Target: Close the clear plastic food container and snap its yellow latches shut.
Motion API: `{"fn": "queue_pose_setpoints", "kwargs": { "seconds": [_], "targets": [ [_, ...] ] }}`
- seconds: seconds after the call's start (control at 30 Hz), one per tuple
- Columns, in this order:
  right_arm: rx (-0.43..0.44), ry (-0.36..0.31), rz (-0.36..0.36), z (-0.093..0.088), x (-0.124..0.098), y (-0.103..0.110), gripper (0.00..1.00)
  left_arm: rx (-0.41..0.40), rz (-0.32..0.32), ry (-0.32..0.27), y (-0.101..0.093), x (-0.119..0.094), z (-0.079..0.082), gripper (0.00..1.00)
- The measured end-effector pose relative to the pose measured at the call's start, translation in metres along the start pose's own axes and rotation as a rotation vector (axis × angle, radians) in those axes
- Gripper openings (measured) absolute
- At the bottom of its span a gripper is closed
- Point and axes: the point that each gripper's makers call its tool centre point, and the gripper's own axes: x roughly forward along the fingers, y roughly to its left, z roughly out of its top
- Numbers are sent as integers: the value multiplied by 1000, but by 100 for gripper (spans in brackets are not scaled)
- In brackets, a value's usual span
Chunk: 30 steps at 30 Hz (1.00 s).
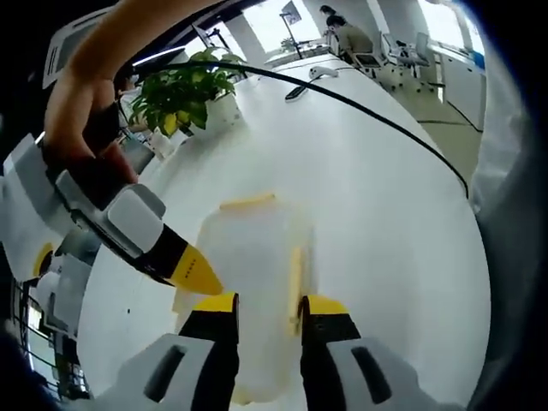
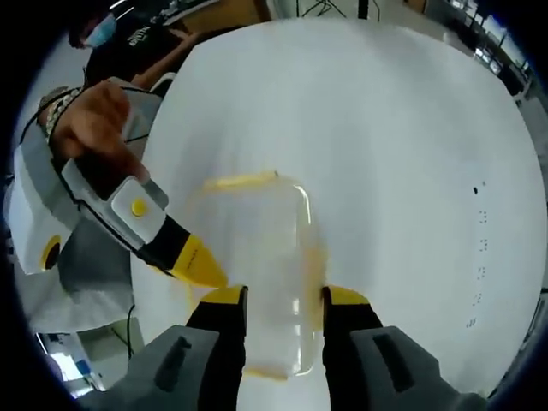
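Left gripper view: clear yellow-latched container (image 1: 257, 274)

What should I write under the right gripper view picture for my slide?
Two yellow-tipped grippers meet over a clear food container on a white table.

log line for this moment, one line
container on white table | lid on | left gripper open over it | right gripper open over it

The clear plastic food container (image 1: 257, 282) lies flat on the white worktop (image 1: 385, 197), just ahead of the left gripper (image 1: 267, 306) and partly between its yellow tips. It is rectangular with rounded corners, its lid on. One yellow latch (image 1: 248, 202) sits on the far short side, another (image 1: 295, 276) along the long side. Seen from the right gripper (image 2: 282, 300), it lies likewise between the tips.
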Motion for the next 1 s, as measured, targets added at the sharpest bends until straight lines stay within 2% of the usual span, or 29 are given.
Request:
{"fn": "queue_pose_setpoints", "kwargs": {
  "seconds": [0.2, 0.4, 0.77, 0.8, 0.87, 1.0],
  "targets": [
    [7, 14, 44, 0, 3, 1, 32, 9, 9, 9, 0, 0, -1, 21],
    [0, 60, 76, 4, 6, -7, 32, 6, 6, 11, 0, 0, -2, 21],
    [-2, 73, 107, 1, 6, 2, 28, 28, 16, 15, -1, 1, -2, 21],
    [-18, 46, 153, 7, 9, 9, 26, 29, 11, 23, -3, 1, -4, 21],
    [-5, 71, 155, 3, 4, 7, 27, 37, 12, 18, -3, 4, -4, 21],
    [8, 41, 168, 1, 0, 9, 27, 42, 20, 18, -3, 3, -4, 22]
  ]
}}
